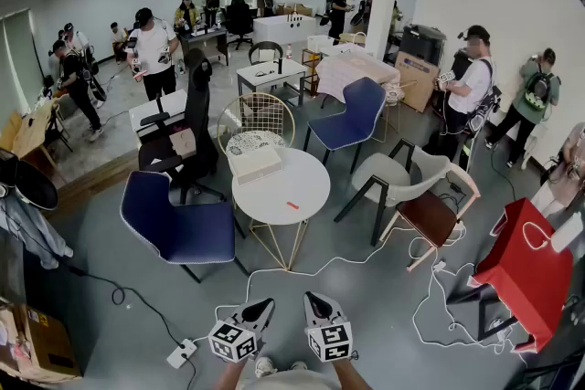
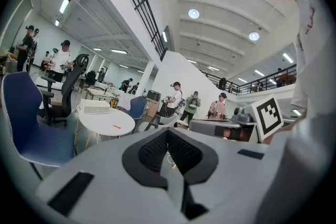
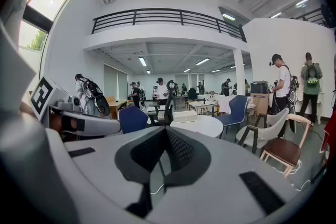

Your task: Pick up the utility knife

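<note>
The utility knife [image 1: 292,205] is a small red-orange thing lying on the round white table [image 1: 302,178] in the middle of the room. It also shows as a red streak in the left gripper view [image 2: 116,126]. Both grippers are held side by side low in the head view, well short of the table and over the grey floor. My left gripper [image 1: 263,306] [image 2: 168,135] has its jaws together with nothing between them. My right gripper [image 1: 313,298] [image 3: 166,135] is shut and empty too. In the right gripper view the table [image 3: 202,124] lies ahead, and I cannot make out the knife there.
A white box [image 1: 254,163] lies on the table's far left side. Blue chairs [image 1: 178,219] [image 1: 352,114], a wire chair [image 1: 256,119] and a brown-seated chair [image 1: 425,210] ring the table. White cables [image 1: 366,256] and a power strip [image 1: 181,353] lie on the floor. A red bag [image 1: 526,269] stands at right. Several people stand around.
</note>
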`<state>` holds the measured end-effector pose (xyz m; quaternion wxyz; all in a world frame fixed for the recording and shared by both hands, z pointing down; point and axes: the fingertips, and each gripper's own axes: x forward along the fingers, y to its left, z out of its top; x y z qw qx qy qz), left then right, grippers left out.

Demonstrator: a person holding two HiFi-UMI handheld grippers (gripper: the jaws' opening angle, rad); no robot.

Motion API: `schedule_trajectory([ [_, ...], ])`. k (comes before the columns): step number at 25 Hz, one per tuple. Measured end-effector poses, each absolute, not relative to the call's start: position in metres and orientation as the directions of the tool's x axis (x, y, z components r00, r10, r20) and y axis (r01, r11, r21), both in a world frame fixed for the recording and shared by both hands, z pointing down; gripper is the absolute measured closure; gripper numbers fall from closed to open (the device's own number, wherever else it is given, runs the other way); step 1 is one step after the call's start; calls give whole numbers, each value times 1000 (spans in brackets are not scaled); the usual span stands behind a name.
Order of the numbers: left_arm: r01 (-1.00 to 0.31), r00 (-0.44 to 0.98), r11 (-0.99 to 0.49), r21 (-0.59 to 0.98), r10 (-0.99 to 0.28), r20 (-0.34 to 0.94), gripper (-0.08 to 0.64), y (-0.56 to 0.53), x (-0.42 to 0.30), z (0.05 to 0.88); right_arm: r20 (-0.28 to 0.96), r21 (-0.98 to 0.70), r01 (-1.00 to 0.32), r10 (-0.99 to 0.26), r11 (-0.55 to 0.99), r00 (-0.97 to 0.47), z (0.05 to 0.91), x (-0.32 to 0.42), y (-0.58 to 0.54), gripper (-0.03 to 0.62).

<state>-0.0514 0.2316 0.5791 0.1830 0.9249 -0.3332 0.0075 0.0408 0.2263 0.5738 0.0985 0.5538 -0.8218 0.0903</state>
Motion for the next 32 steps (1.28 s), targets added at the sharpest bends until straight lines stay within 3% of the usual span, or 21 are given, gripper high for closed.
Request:
schedule_trajectory([
  [32,-631,769,-693,348,-620,157,548,248,-27,589,256,-89,-911,-874,403,-412,584,64,242,575],
])
